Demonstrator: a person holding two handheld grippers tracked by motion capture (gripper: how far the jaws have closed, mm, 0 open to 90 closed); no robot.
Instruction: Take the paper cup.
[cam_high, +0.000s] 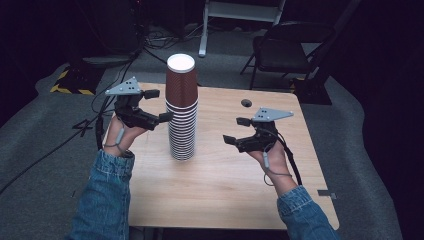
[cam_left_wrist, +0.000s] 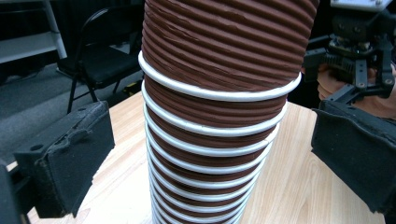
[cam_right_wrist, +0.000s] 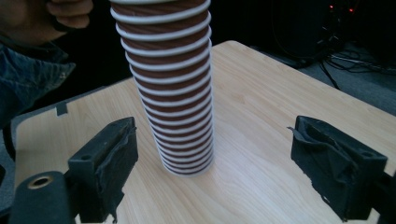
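A tall stack of brown ribbed paper cups (cam_high: 181, 115) with white rims stands upside down on the wooden table (cam_high: 225, 175), left of centre. My left gripper (cam_high: 159, 105) is level with the stack's upper half, on its left. It is open: in the left gripper view its pads (cam_left_wrist: 70, 158) stand on either side of the stack (cam_left_wrist: 215, 116) with gaps showing. My right gripper (cam_high: 235, 130) hovers to the right of the stack, apart from it. Its pads (cam_right_wrist: 109, 163) are wide apart and open, and the stack (cam_right_wrist: 173, 93) stands beyond them.
A small dark round object (cam_high: 246, 103) lies on the table behind the right gripper. A black folding chair (cam_high: 285, 50) and a white frame (cam_high: 240, 12) stand beyond the far edge. Cables (cam_high: 50, 150) run across the grey floor at the left.
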